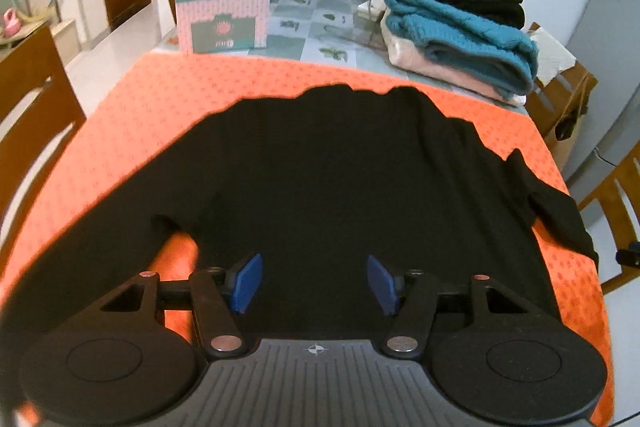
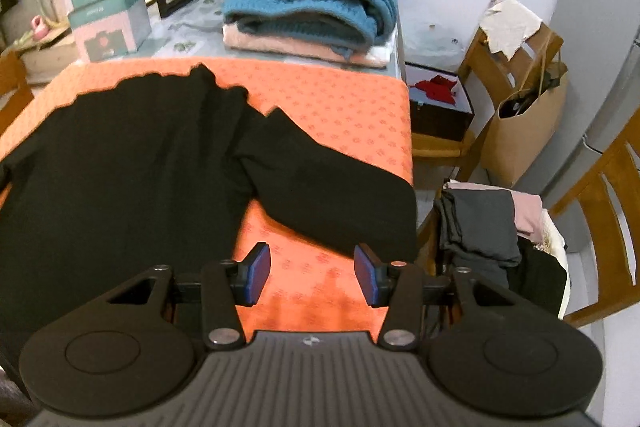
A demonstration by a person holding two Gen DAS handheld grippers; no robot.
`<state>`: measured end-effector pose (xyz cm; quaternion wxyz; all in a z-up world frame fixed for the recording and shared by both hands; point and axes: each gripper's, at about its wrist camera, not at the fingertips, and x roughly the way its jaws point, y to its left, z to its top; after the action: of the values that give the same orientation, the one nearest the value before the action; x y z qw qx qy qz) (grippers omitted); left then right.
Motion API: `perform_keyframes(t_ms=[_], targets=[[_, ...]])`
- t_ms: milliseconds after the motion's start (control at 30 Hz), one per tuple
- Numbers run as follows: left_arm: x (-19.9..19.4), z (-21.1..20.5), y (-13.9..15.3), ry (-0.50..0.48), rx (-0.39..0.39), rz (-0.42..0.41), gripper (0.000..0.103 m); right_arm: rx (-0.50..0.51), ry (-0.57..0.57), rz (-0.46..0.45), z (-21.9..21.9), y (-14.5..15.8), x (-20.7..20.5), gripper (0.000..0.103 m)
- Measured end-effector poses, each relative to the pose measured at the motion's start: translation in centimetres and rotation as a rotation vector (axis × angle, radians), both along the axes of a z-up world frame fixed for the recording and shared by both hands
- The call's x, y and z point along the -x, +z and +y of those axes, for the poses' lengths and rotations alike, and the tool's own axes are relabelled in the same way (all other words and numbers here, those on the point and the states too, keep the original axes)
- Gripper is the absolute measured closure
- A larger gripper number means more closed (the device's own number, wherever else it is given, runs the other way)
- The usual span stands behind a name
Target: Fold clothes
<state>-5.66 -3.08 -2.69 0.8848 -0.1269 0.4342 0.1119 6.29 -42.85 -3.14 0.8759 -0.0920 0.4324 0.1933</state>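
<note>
On the orange table (image 1: 120, 115), left wrist view: black sweater (image 1: 340, 179) lies spread flat, body open, sleeves out at 8 and 3 o'clock, unfolded. Left tool (image 1: 315, 283) hovers over the near hem, jaws wide apart, holding nothing. Folded stack (image 1: 460, 35) sits at 1 o'clock: black, teal, pink.

Right wrist view: right tool (image 2: 312, 277) is over bare cloth, jaws wide, empty; the sleeve (image 2: 332, 203) lies at 12 o'clock, reaching the table edge. Heap of clothes (image 2: 492, 227) at 3 o'clock looks unfolded. Judgement: several garments done, this one and the heap left.
</note>
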Motion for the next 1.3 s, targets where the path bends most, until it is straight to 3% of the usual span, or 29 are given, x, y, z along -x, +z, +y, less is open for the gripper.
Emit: perform_keyframes(t_ms=[267,433,600,633,667,1000,1300], targets=[[0.8,-3.5,-0.2,0.023,-0.033,0.049,0.04,0.045,0.04,0.012,-3.5,-5.1,-3.4,0.051],[1.0,-4.2,0.5,0.037,-0.067,0.061,0.038,-0.008,0.048,0.053,-4.2,-7.6,-5.9,0.051],[0.6,-4.5,0.3,0.053,-0.068,0.08,0.038,-0.08,0.023,0.071,-4.9,-8.6,-7.3,0.069],[0.6,-4.7,0.2,0.053,-0.064,0.084,0.038,-0.087,0.014,0.067,-5.2,-8.5,-7.3,0.091],[0.5,-4.8,0.0,0.052,-0.059,0.089,0.038,-0.068,0.003,0.052,-5.4,-8.4,-7.3,0.098],[-1.4,-7.2,-1.0,-0.029,-0.048,0.107,0.038,-0.022,-0.035,0.026,-9.1,-3.1,-3.6,0.098],[-1.7,-8.3,-1.2,-0.085,-0.064,0.122,0.037,0.077,-0.008,0.132,-7.1,-7.3,-2.7,0.096]])
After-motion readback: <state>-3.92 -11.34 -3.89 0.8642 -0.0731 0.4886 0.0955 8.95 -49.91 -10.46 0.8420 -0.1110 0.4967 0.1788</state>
